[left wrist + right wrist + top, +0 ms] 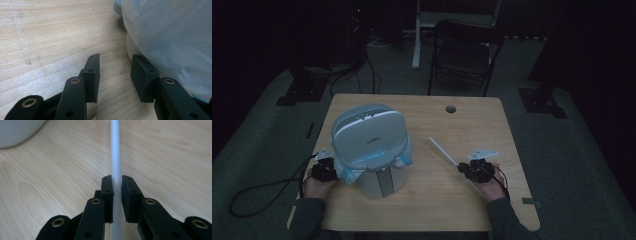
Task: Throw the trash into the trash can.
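Observation:
A white lidded bin (371, 150) lined with a pale blue plastic bag (404, 159) stands on the left half of the wooden table (472, 125). My left gripper (323, 171) rests open beside the bin's left side; in the left gripper view its gap (115, 75) holds nothing and the bag (172, 42) hangs just past the right-hand pad. My right gripper (472, 171) is shut on a thin white rod (443, 151) that points away up-left over the table. In the right gripper view the rod (115, 152) runs straight between the pads (107, 197).
A round cable hole (451, 108) sits near the table's far edge. A black folding chair (462, 55) and stand legs are on the dark floor beyond. A black cable (267, 190) loops off the table's left side. The bin's base (17, 132) shows at the right gripper view's upper left.

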`<state>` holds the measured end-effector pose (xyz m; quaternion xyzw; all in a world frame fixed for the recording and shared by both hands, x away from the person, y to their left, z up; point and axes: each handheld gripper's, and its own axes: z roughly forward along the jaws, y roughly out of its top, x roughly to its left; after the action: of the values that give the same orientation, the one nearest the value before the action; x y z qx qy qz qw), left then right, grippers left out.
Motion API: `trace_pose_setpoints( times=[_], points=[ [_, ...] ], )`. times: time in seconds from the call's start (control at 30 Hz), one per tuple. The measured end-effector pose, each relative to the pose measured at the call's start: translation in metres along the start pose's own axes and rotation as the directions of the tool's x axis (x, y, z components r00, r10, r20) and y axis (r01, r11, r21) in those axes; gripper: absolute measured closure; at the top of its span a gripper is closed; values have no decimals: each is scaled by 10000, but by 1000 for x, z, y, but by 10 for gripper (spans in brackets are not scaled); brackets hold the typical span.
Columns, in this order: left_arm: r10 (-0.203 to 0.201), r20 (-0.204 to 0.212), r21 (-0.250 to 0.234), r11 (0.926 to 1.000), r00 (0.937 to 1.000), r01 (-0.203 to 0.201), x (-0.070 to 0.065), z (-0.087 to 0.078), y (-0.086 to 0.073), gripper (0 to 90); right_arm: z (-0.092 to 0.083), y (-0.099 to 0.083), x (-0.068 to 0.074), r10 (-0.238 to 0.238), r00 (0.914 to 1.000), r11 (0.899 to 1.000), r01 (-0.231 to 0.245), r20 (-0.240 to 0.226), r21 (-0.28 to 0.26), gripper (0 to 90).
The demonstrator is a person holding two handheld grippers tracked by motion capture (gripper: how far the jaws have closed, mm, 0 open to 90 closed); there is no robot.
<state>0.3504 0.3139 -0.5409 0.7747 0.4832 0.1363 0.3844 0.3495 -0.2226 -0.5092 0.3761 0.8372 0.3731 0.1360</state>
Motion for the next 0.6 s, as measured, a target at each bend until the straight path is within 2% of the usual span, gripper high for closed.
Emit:
trace_pose_setpoints(
  times=[0.37,0.6],
  points=[
    [-3,7,1,10000,10000,3,0,0,0,602,-16,33,5,-406,9988,9945,378,-274,-981,801],
    [-4,7,-3,10000,10000,4,0,0,0,603,-23,48,7,-594,9974,9893,536,-396,-1360,801]
  ],
)
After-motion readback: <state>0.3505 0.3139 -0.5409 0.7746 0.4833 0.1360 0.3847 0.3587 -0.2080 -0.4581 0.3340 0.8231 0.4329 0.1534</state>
